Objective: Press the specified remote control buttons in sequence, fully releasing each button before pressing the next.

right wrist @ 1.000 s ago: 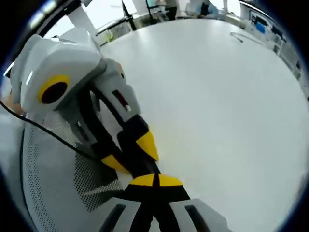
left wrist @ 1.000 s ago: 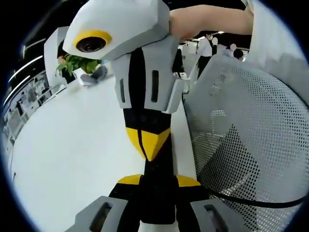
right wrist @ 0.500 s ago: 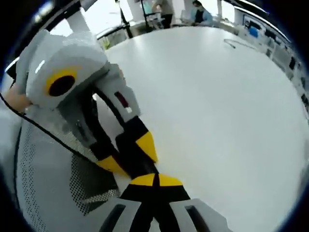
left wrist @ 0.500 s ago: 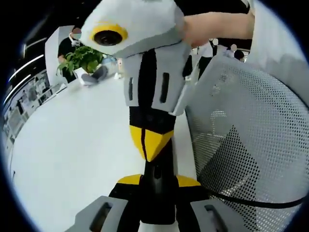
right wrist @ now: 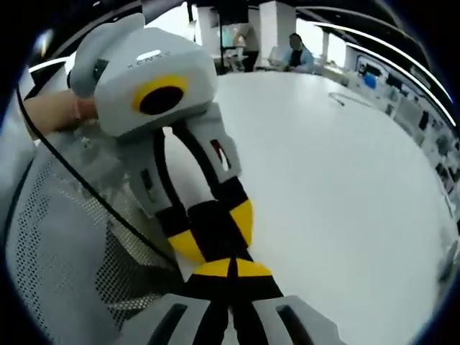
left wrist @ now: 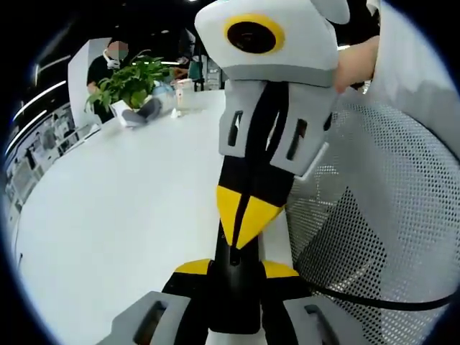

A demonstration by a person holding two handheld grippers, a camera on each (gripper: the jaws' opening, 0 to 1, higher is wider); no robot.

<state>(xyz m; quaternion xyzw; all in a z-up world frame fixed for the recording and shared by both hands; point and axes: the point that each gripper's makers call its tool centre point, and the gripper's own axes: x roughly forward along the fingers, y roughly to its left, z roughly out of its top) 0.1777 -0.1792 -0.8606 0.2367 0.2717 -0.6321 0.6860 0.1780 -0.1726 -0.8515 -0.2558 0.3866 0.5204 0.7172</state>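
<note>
A slim black remote control (left wrist: 233, 291) is seen end-on between the yellow-tipped jaws of my left gripper (left wrist: 236, 267), which is shut on it. My right gripper (left wrist: 244, 215) comes down from above with its yellow tips shut, the point touching the remote's near end. In the right gripper view my right gripper (right wrist: 231, 268) is shut at the bottom, right against the left gripper (right wrist: 215, 231), whose yellow pads clamp the black remote (right wrist: 213, 224). The buttons are hidden.
A white table (left wrist: 122, 215) spreads to the left, with a potted plant (left wrist: 128, 85) at its far edge. A grey mesh chair back (left wrist: 374, 215) with a black cable (left wrist: 381, 303) stands close on the right. People sit far off.
The right gripper's body has tilted to the right in the left gripper view while its tips stay at the remote. The right gripper view has tipped upward. The left gripper has held still.
</note>
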